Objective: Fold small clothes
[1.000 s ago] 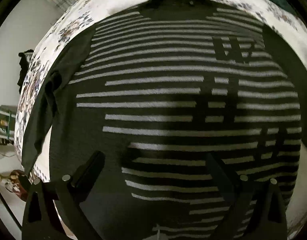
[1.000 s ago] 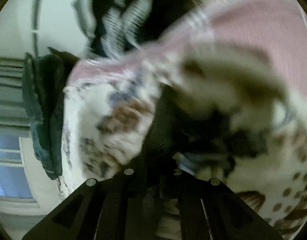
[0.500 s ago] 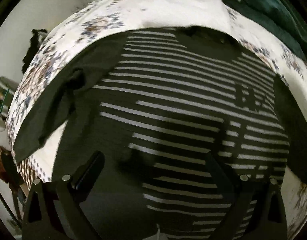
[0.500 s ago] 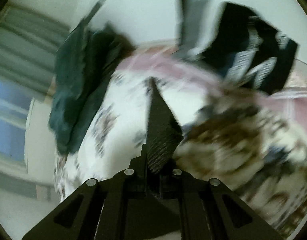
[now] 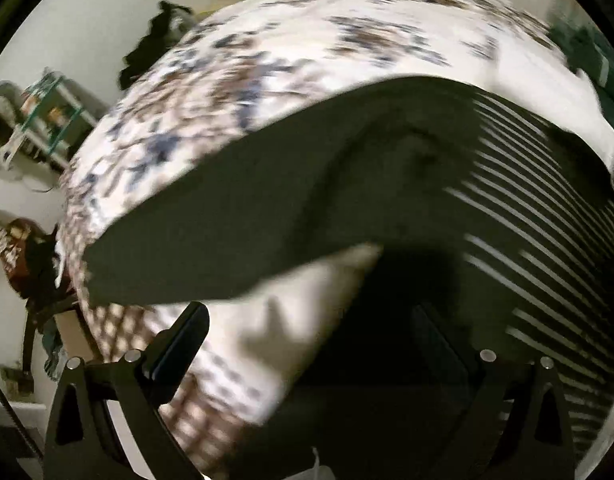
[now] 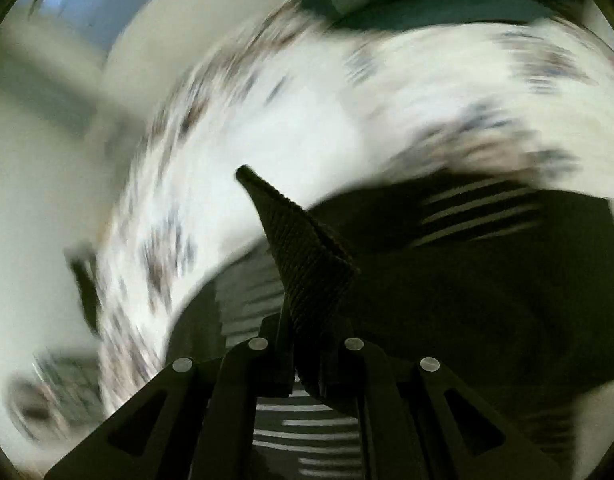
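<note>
Risk of a crooked fold: left gripper [image 5: 307, 344] spread and empty near sleeve [image 5: 235, 216] of striped sweater [image 5: 547, 216], right gripper [image 6: 307, 264] clenched, empty.

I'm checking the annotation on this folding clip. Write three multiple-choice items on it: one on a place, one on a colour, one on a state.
1. The sweater lies on:
A. a wooden floor
B. a flower-printed bedspread
C. a glass desk

2. The sweater's stripes are:
A. red
B. yellow
C. white

3. The left gripper is:
A. open, with nothing between its fingers
B. shut on the sleeve
C. shut on a hanger

Answers:
1 B, the printed cover shows all round the garment.
2 C, pale lines cross the dark knit in both views.
3 A, its two fingers stand wide apart above the sleeve, and no cloth is pinched.
</note>
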Tool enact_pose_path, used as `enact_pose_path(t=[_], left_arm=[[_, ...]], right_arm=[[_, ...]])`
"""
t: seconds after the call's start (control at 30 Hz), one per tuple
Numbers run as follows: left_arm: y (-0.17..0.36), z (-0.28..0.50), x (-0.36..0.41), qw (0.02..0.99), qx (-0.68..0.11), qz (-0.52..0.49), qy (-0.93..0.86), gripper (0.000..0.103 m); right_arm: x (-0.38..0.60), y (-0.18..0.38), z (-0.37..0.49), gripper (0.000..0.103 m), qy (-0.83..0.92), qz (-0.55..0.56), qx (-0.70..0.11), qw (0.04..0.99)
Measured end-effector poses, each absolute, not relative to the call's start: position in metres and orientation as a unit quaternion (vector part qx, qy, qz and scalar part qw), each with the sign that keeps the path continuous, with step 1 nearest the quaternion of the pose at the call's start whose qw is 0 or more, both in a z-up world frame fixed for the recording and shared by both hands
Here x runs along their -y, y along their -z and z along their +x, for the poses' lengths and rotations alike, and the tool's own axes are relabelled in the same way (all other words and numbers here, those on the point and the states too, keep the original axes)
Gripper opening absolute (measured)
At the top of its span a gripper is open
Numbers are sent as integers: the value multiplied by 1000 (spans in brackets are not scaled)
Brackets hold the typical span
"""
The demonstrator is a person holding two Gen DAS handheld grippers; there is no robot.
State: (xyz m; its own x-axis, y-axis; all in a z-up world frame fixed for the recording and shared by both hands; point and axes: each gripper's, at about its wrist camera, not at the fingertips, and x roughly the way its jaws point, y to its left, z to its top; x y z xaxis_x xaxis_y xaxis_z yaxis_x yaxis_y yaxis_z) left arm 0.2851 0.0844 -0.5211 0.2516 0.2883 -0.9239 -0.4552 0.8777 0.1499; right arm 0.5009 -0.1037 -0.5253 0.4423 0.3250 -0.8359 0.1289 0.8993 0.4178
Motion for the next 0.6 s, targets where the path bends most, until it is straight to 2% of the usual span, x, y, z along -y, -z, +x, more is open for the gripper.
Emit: enact_pose_path(t=[0.17, 0.23, 0.33, 0.37, 0.4, 0.43, 0.47, 0.6], left_arm=[[523, 282, -136, 786, -558, -80, -255, 103], [526, 283, -150, 786, -557, -82, -256, 103], [530, 285, -160, 784, -561, -86, -253, 103], [531, 284, -165, 782, -563, -90, -253, 103], [531, 283, -169, 780, -565, -95, -252, 103], [530, 280, -178, 777, -567, -103, -254, 103], [528, 277, -183, 775, -568, -108, -257, 103], [523, 258, -224, 760, -569, -152, -274, 103]], right_arm=[[-44, 593, 525, 8, -103, 100, -578, 803], [-70, 619, 525, 8, -98, 56, -600, 792], [-73, 622, 529, 15, -114, 36, -610, 783], [-68, 621, 529, 30, -134, 58, -621, 770], [-55, 617, 522, 54, -166, 103, -636, 747], [-42, 611, 514, 63, -176, 134, -641, 735], [-19, 600, 500, 67, -175, 160, -640, 731], [50, 572, 456, 68, -133, 193, -650, 723]])
